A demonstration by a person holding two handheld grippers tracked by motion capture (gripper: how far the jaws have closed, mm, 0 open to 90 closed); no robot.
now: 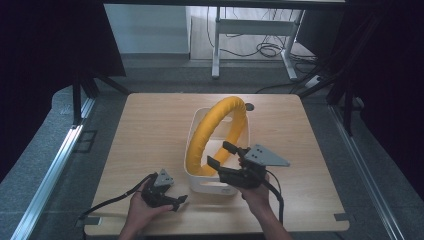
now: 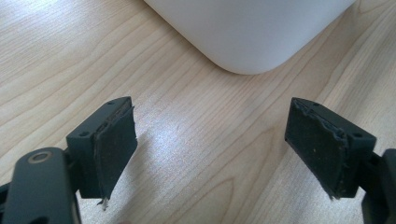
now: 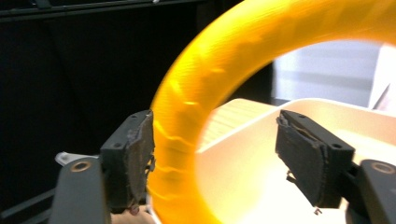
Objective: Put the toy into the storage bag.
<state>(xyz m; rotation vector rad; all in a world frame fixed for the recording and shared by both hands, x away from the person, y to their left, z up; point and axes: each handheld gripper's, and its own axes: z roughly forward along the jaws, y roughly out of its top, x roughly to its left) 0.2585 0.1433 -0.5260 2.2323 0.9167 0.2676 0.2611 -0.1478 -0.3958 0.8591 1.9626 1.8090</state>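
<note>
A large yellow foam ring [image 1: 206,126] stands tilted in a white bin [image 1: 210,184] at the middle of the wooden table [image 1: 150,135], its top leaning over the bin's far rim. My right gripper [image 1: 220,153] hovers over the bin's near end, open, jaws wide apart. In the right gripper view the ring [image 3: 224,60] arcs up right beside the left pad [image 3: 137,158], with the bin's rim [image 3: 327,105] behind; nothing is pinched. My left gripper [image 1: 180,202] rests low near the table's front edge, open [image 2: 210,149] and empty, facing the bin's rounded corner [image 2: 252,32].
A small dark round mark [image 1: 249,106] sits on the table behind the bin. Metal rails [image 1: 55,165] run along the left and right of the table. A desk frame with cables [image 1: 260,47] stands on the floor beyond.
</note>
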